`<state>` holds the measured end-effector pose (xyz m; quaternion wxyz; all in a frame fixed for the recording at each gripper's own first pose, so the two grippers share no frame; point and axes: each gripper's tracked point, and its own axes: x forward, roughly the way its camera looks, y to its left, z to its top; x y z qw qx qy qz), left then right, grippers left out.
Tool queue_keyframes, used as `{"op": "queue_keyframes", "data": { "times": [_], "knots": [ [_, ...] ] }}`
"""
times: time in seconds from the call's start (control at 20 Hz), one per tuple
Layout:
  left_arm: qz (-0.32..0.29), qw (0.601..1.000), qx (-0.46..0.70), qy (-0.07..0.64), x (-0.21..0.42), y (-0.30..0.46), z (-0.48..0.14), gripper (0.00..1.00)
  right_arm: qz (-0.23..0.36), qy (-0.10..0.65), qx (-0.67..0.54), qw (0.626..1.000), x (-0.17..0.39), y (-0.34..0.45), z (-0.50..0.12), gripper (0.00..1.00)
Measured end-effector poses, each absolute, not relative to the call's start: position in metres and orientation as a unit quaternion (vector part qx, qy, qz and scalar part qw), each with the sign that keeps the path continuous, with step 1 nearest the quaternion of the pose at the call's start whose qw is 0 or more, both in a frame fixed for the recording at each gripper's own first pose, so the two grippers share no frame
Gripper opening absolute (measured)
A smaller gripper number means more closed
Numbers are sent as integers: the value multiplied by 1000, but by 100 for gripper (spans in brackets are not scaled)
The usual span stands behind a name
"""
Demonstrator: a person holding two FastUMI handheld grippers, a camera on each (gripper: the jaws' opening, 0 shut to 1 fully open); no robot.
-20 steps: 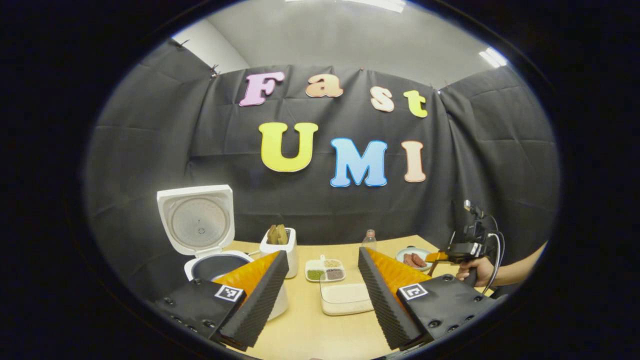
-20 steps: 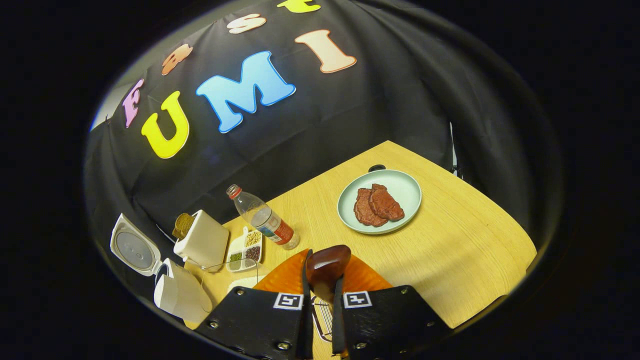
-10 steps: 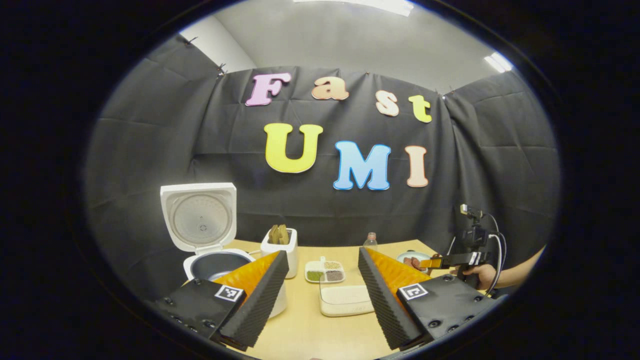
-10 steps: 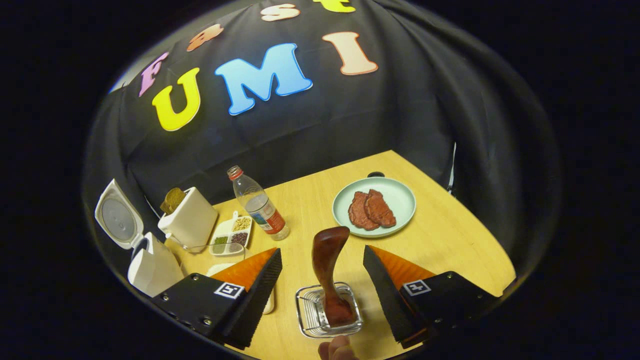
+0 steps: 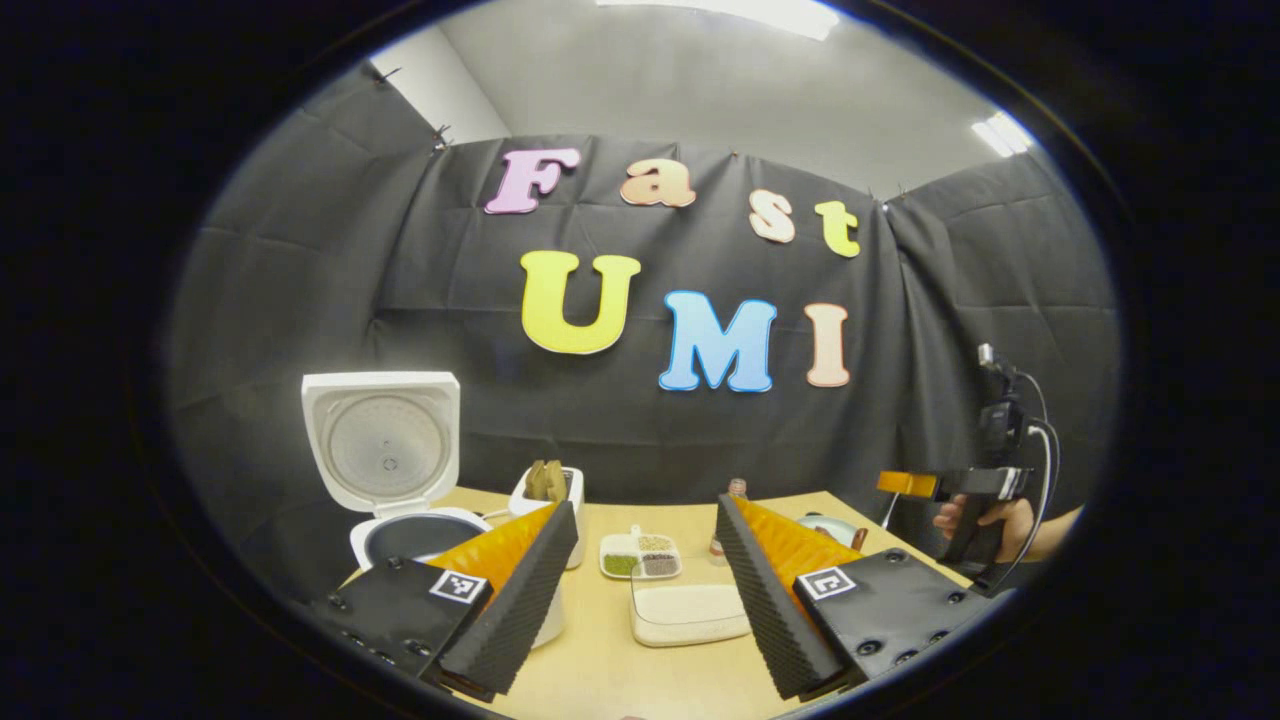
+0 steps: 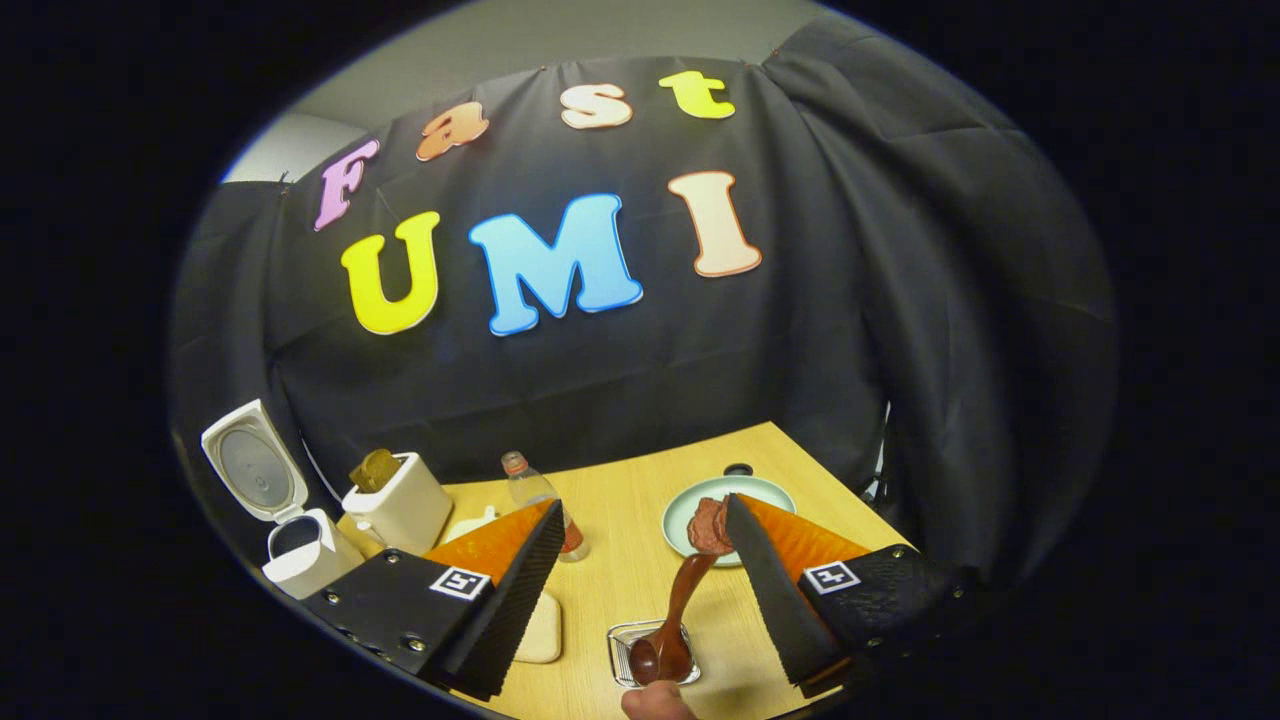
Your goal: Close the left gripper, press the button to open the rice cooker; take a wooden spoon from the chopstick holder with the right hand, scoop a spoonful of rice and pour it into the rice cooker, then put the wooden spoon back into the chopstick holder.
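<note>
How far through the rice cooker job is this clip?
Nearly finished: the rice cooker stands with its lid up, and the wooden spoon rests in the wire chopstick holder. The right gripper is open, apart from the spoon. Nothing looks left. Rice inside the cooker isn't visible.

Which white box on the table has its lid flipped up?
The rice cooker, at the table's left end. Its lid stands straight up, showing the dark pot inside. The smaller white holder beside it has no lid, just utensils poking out.

A light wooden tabletop (image 5: 600,670) carries a white rice cooker (image 5: 400,520) with its lid up far left, a white square chopstick holder (image 5: 560,500), a white four-compartment tray of grains (image 5: 640,556), a clear plastic bottle (image 6: 540,500), a clear box of rice (image 5: 688,612), a pale green plate (image 6: 690,515) and a small wire rack (image 6: 625,645).
</note>
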<state>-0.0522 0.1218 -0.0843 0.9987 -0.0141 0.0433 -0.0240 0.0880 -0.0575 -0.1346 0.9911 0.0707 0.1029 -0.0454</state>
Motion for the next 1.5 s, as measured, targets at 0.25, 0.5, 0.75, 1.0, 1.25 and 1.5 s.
{"op": "queue_keyframes", "data": {
  "times": [0.25, 0.5, 0.75, 1.0, 1.25, 1.5],
  "knots": [
    [-25, 999, -8, 35, -36, 134, -75, 97, -26, 49, 50, 997, 73, -36, -72, 98],
    [-17, 1000, -2, 25, -19, 156, -61, 96, -16, 21, 19, 999, 57, -15, -34, 98],
    [0, 1000, -4, 18, -3, 184, -40, 96, 7, 19, 3, 1000, 45, 7, -20, 98],
    [35, 999, 6, 16, 17, 228, -9, 97, 15, 27, 15, 999, 48, 13, -23, 98],
    [114, 993, -4, 6, 55, 319, 26, 96, 10, 38, 13, 999, 55, 9, -31, 98],
    [178, 984, -12, 8, 96, 396, 40, 96, 1, 51, 18, 999, 72, 2, -42, 98]
  ]
}}
